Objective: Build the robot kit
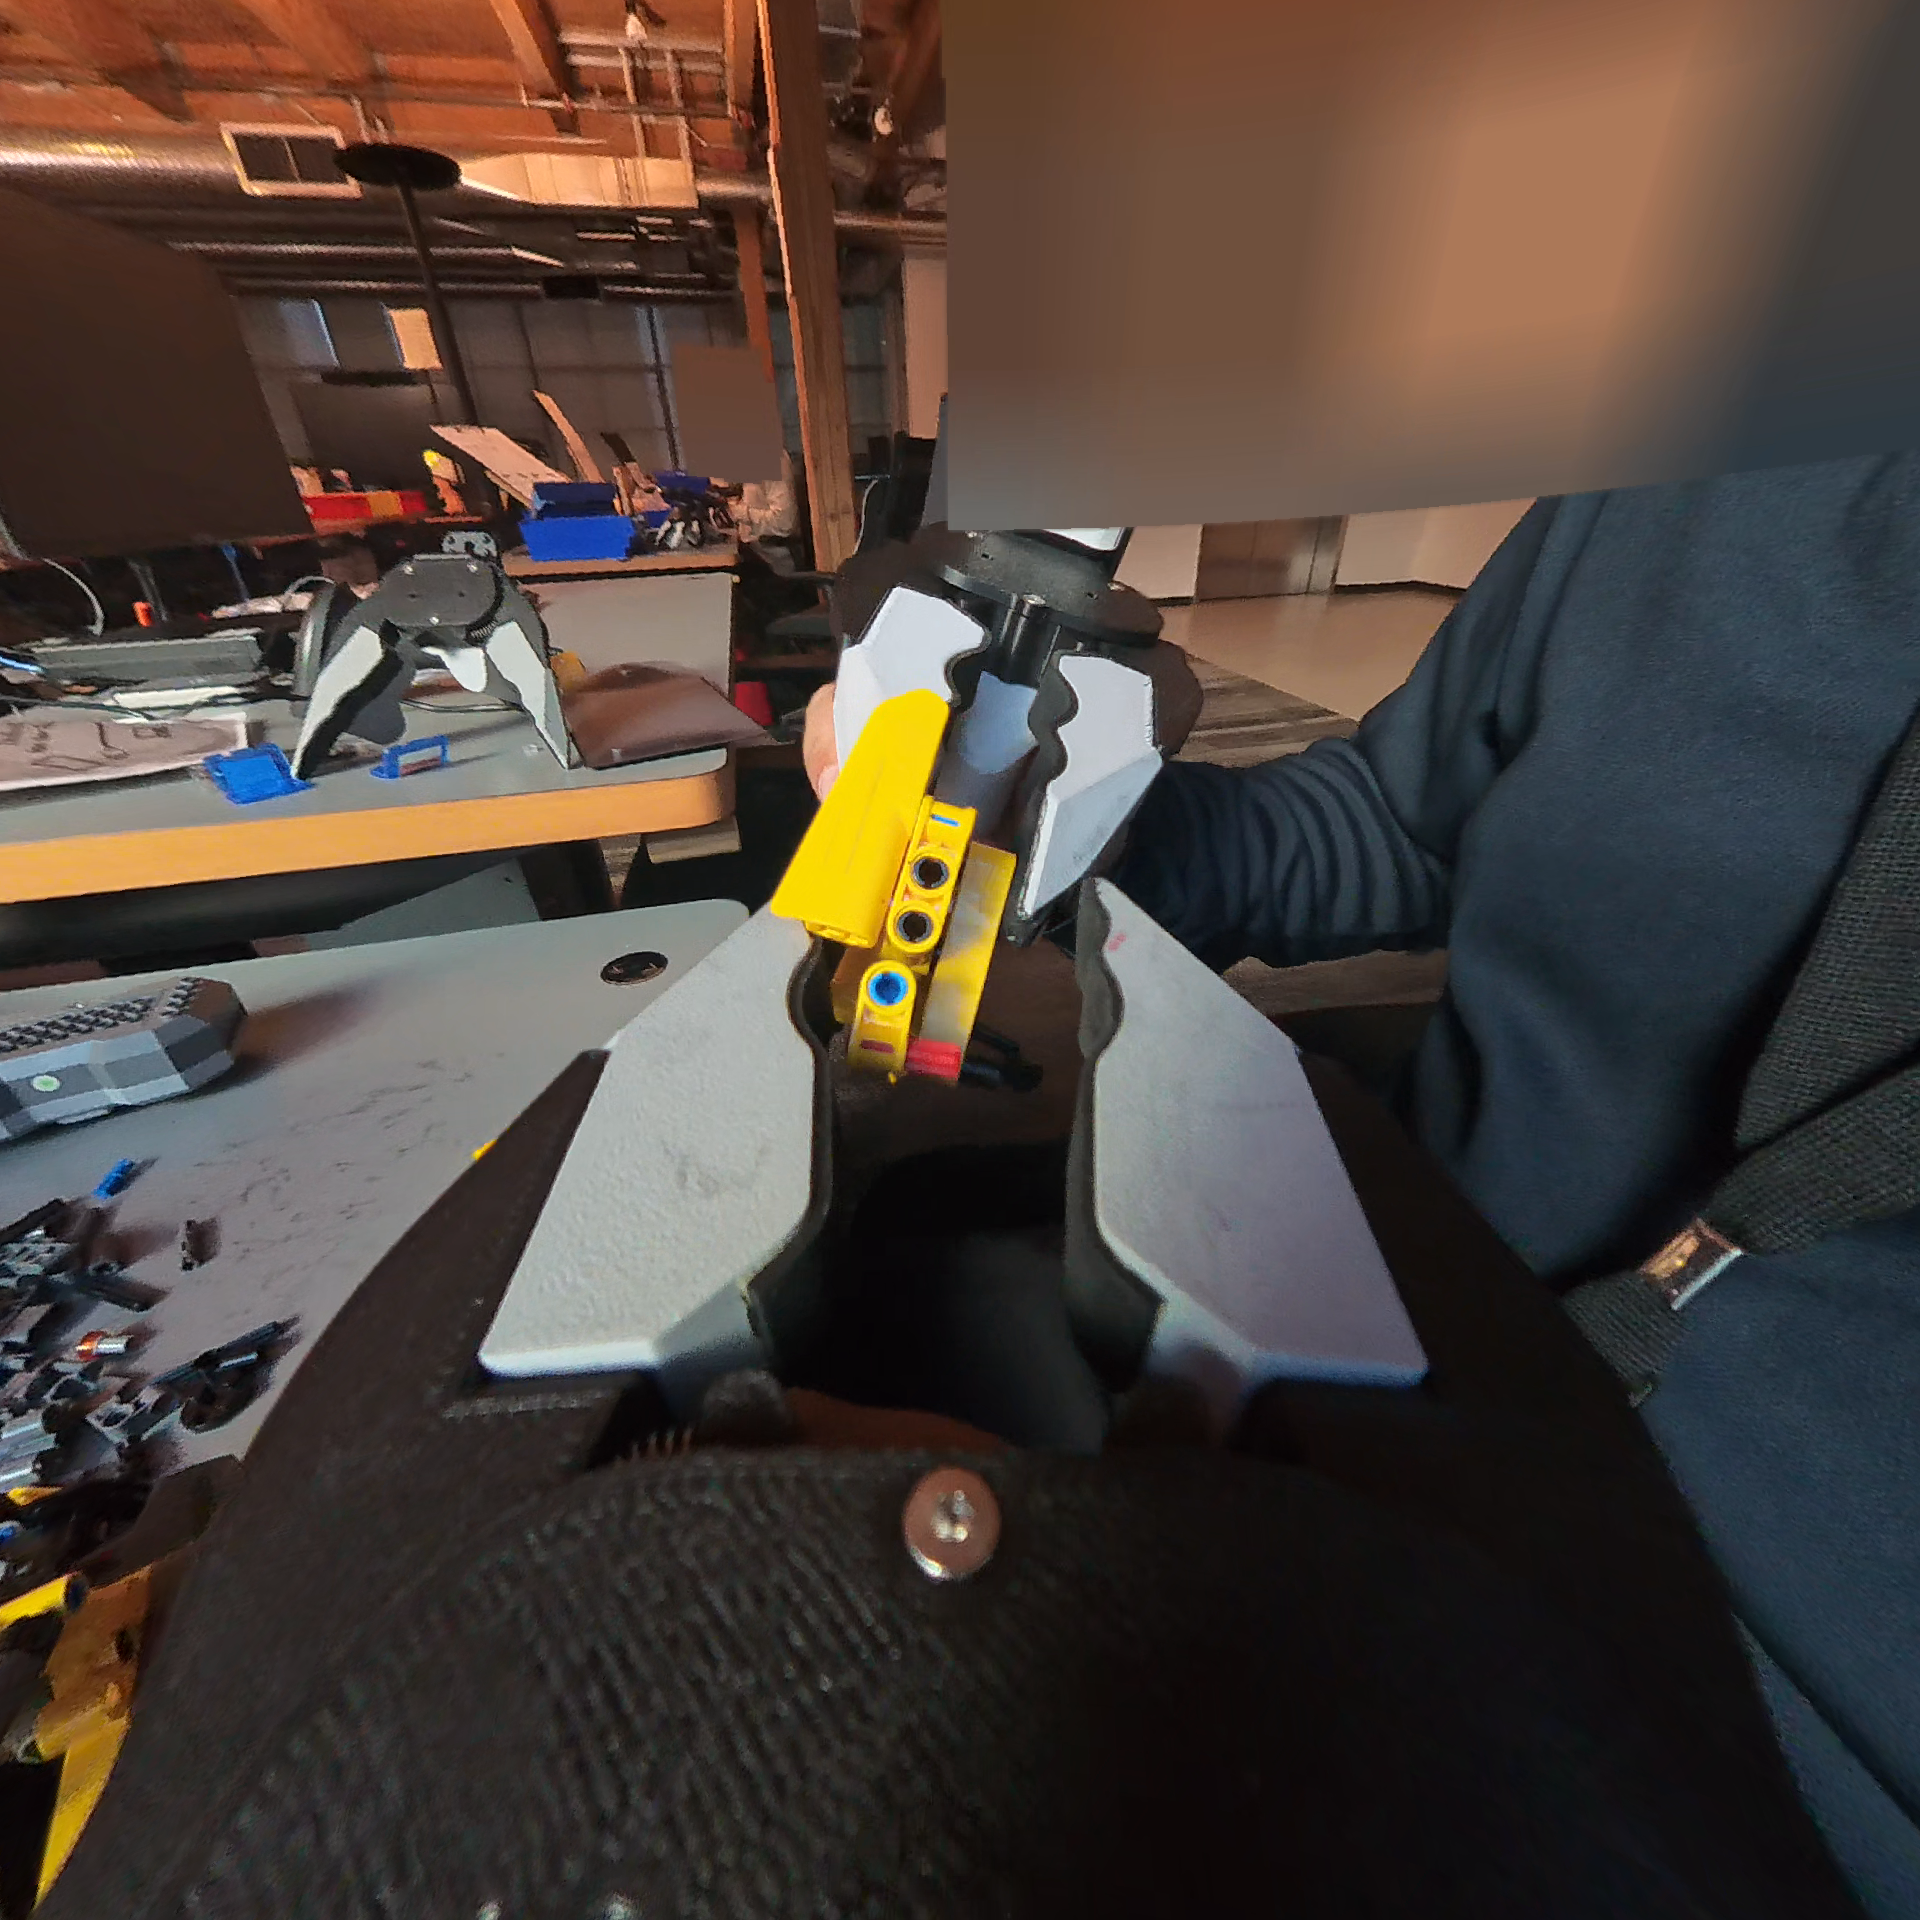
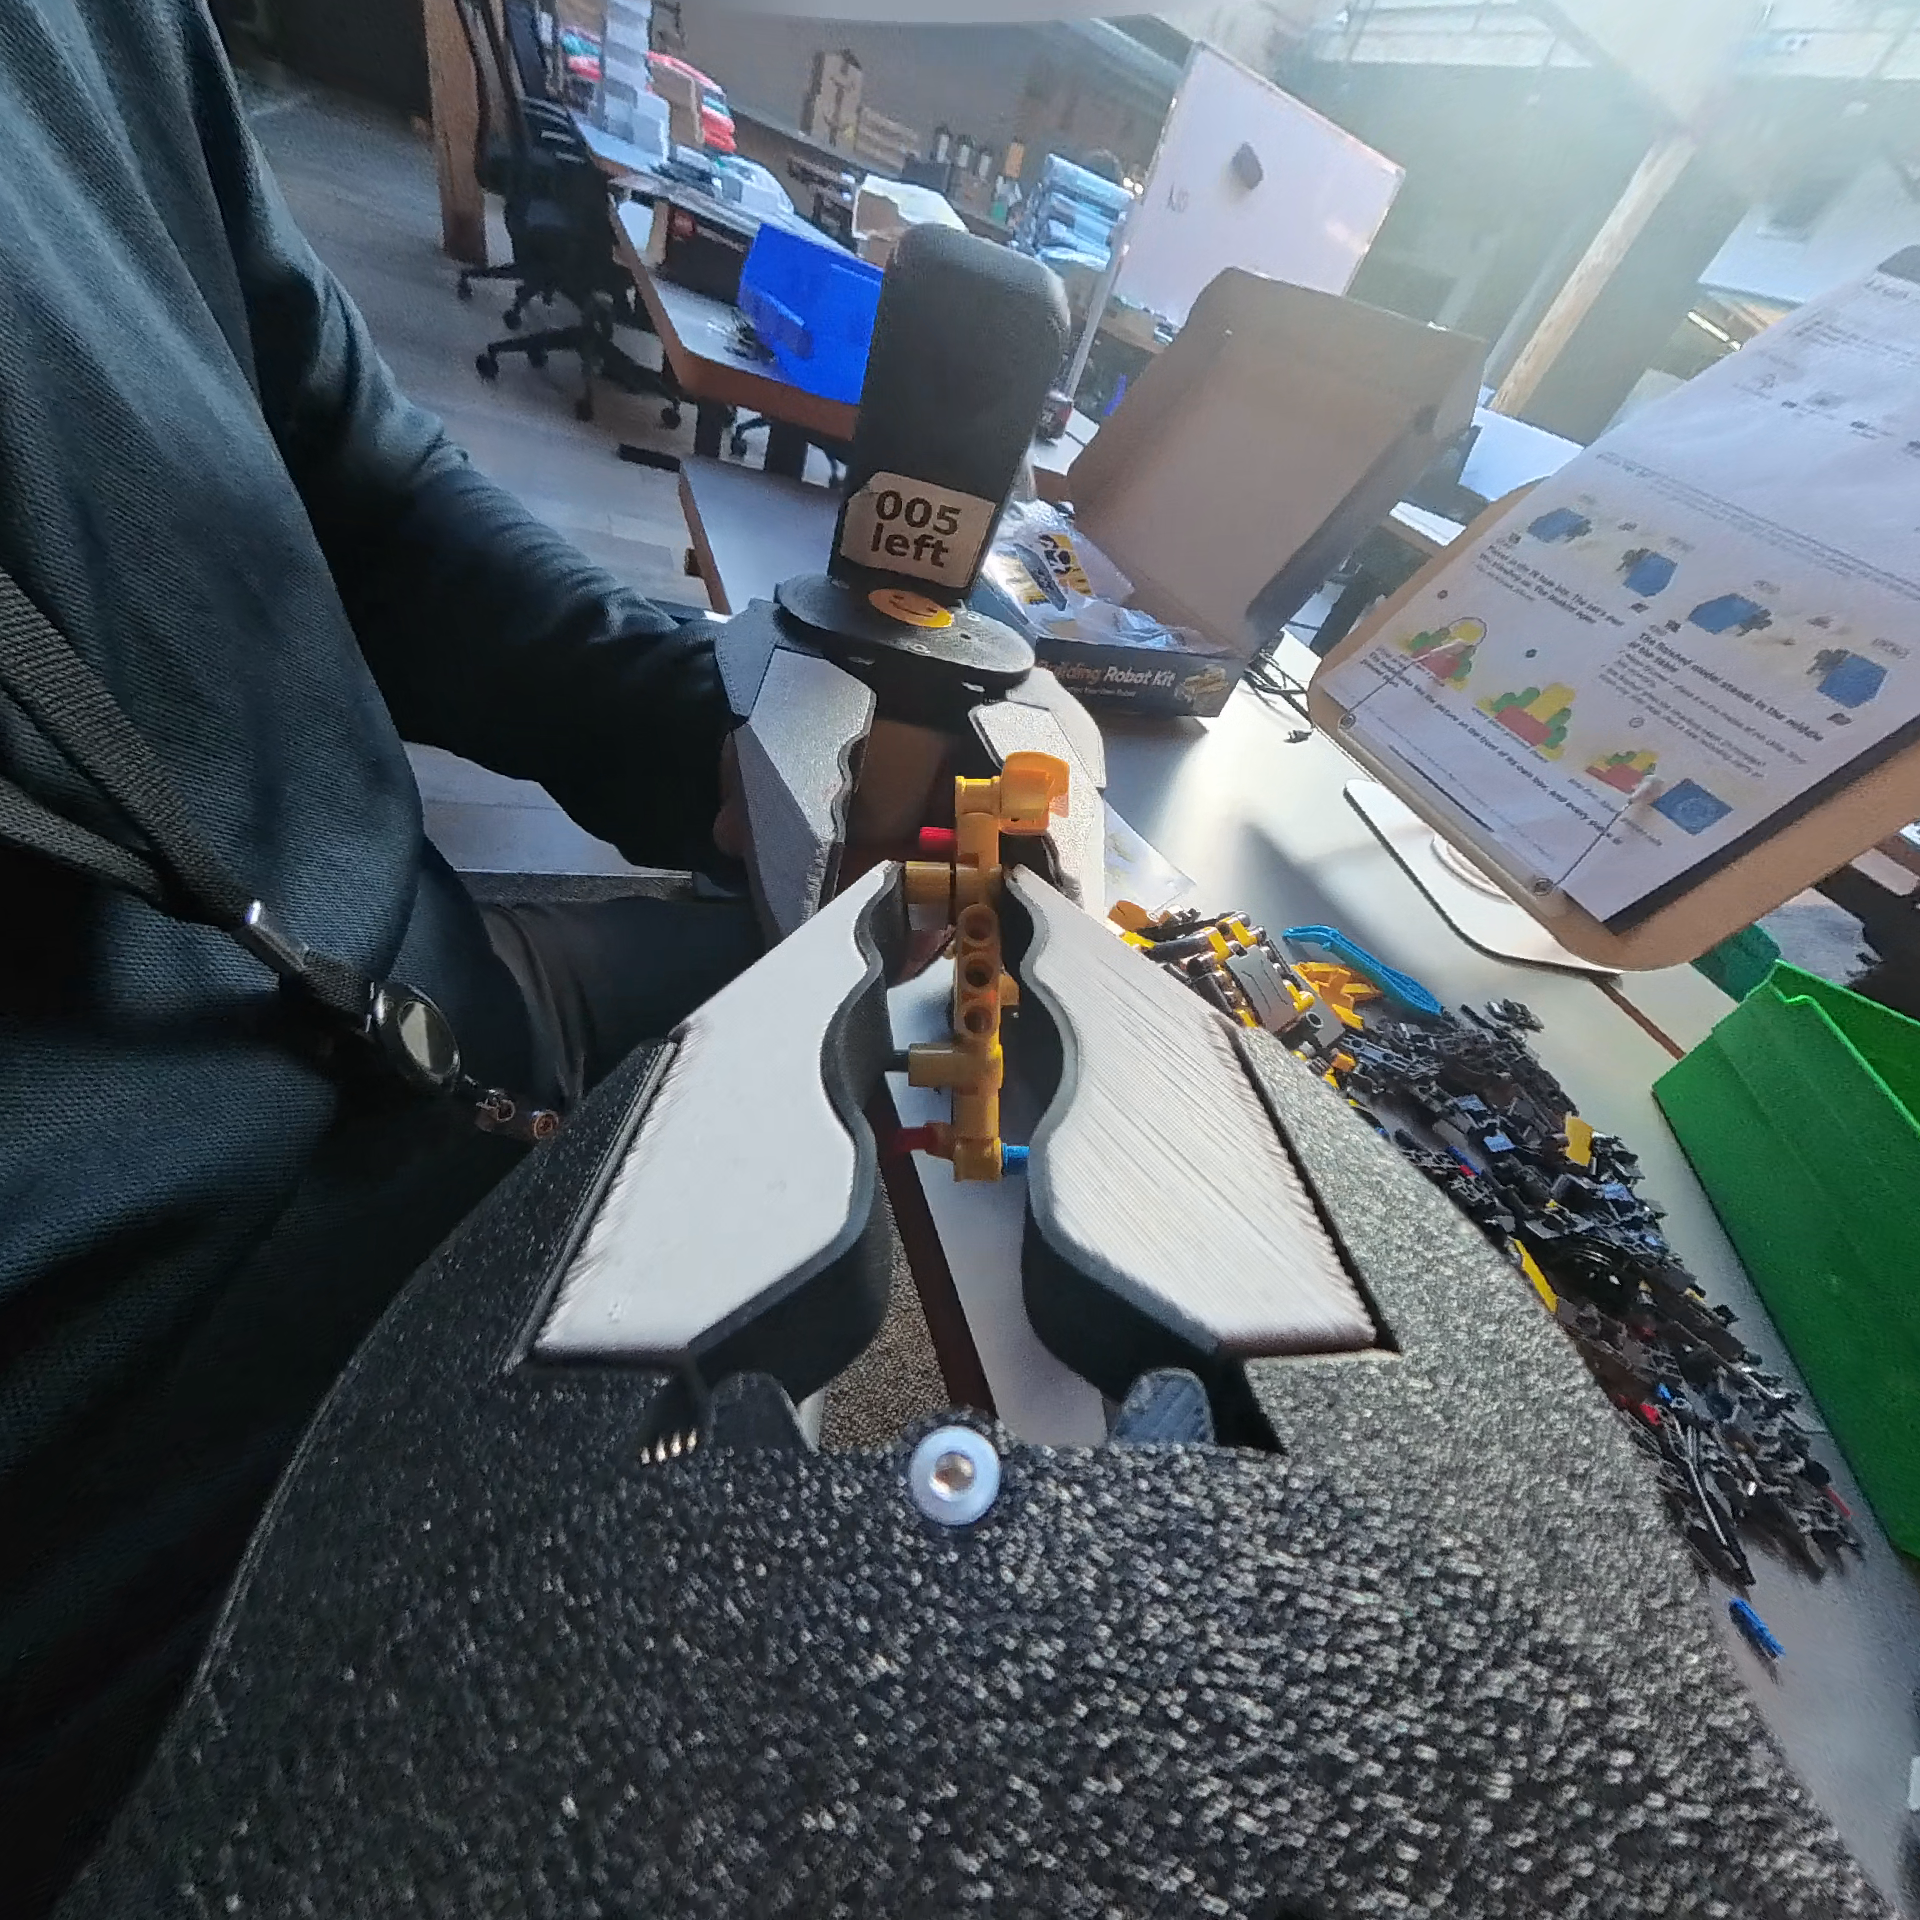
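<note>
A yellow brick assembly (image 2: 977,997) of holed beams with red, blue and black pins is held in the air. My right gripper (image 2: 956,878) is shut on its long beam. In the left wrist view the assembly (image 1: 914,914) carries a long yellow panel (image 1: 868,816), and the right gripper's white fingers (image 1: 1101,748) show behind it. My left gripper (image 1: 951,935) is open, with its tips on either side of the assembly's end. A gap shows between the right finger and the assembly. The left gripper's fingers (image 2: 800,769) and black handle (image 2: 951,395) face me in the right wrist view.
A person's dark sleeve (image 1: 1558,831) is close on the right. The grey table (image 1: 343,1081) bears a pile of loose black and yellow pieces (image 2: 1507,1143), a green bin (image 2: 1818,1164), an instruction sheet on a stand (image 2: 1662,644) and an open cardboard box (image 2: 1268,457). A spare gripper (image 1: 436,644) stands on a far desk. My left and right fingertips are right by each other.
</note>
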